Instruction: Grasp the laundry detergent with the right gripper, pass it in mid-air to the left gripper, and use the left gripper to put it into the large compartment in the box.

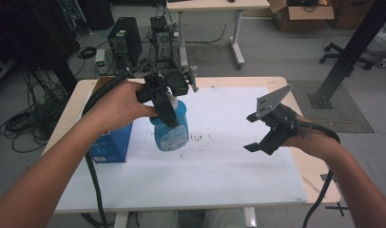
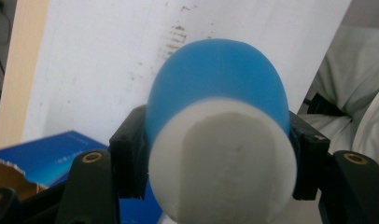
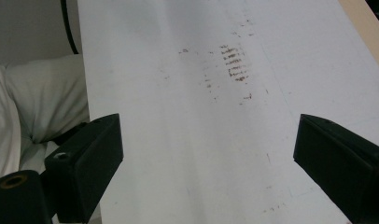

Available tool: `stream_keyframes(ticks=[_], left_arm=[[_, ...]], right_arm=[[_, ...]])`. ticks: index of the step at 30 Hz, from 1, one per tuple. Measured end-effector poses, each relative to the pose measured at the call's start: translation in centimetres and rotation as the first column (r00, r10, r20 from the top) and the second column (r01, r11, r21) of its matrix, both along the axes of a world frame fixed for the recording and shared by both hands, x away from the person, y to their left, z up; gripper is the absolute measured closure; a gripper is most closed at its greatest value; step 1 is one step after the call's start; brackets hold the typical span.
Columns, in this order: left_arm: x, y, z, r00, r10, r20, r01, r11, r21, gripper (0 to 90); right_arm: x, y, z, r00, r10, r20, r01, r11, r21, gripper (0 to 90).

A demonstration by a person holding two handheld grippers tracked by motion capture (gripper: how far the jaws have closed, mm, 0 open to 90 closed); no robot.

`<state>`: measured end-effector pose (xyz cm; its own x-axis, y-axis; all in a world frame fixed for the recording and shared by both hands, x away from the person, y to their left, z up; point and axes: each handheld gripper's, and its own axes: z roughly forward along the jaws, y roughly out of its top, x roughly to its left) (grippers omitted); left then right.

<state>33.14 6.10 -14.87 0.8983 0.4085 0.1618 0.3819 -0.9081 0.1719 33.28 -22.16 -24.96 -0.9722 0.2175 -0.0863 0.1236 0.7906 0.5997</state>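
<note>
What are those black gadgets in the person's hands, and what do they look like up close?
Each is a hand-held gripper: left, right. Both are black, with two blocky jaws and brass-coloured screw inserts. A thick black cable trails from each; the right carries a grey three-cornered plate. Forearms are unsleeved.

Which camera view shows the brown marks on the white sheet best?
The right gripper view: the brown marks lie sharp and unobstructed on the white sheet. The high view shows them small; the left gripper view shows them blurred, partly behind the blue plastic bottle.
</note>
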Motion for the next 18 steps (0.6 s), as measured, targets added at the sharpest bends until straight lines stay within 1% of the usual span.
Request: stream_keyframes(ticks=[2,4,5,8,10,13,14,15,18], left_arm=[[0.2,0.2,0.5,0.9993,0.038,0.006,-0.038,0.9993,-0.002,37.8],[0.5,0.4,0.9,0.9971,0.074,0.017,-0.074,0.9973,-0.001,37.8],[0.6,0.6,1.2,0.9947,0.100,0.026,-0.100,0.9950,-0.002,37.8],[0.8,1.0,1.7,0.9892,0.141,0.038,-0.141,0.9900,0.001,37.8],[1.0,1.2,2.1,0.9848,0.168,0.043,-0.168,0.9858,-0.005,37.8],[1.3,1.8,2.4,0.9750,0.218,0.044,-0.217,0.9759,-0.018,37.8],[1.4,1.9,2.6,0.9702,0.238,0.047,-0.237,0.9713,-0.022,37.8],[1.5,2.1,2.6,0.9678,0.247,0.046,-0.247,0.9689,-0.021,37.8],[1.7,2.5,3.0,0.9568,0.287,0.049,-0.286,0.9580,-0.025,37.8]], right_arm=[[0.0,-0.2,0.2,1.0000,-0.005,-0.002,0.005,1.0000,-0.007,7.7],[0.0,-0.4,0.4,1.0000,-0.005,0.000,0.005,0.9997,-0.023,7.5],[0.0,-0.5,0.4,1.0000,-0.005,0.002,0.005,0.9995,-0.032,7.5],[0.0,-0.7,0.5,0.9999,-0.009,0.007,0.009,0.9971,-0.075,7.3],[0.1,-0.8,0.5,0.9999,-0.007,0.010,0.008,0.9944,-0.105,7.2],[0.1,-1.1,0.6,1.0000,-0.008,0.001,0.008,0.9917,-0.128,7.2],[0.1,-1.1,0.6,1.0000,-0.009,0.000,0.009,0.9913,-0.131,7.2],[0.1,-1.2,0.6,1.0000,-0.006,-0.005,0.005,0.9906,-0.137,7.3],[0.0,-1.2,0.6,0.9999,0.002,-0.012,-0.004,0.9875,-0.158,7.5]])
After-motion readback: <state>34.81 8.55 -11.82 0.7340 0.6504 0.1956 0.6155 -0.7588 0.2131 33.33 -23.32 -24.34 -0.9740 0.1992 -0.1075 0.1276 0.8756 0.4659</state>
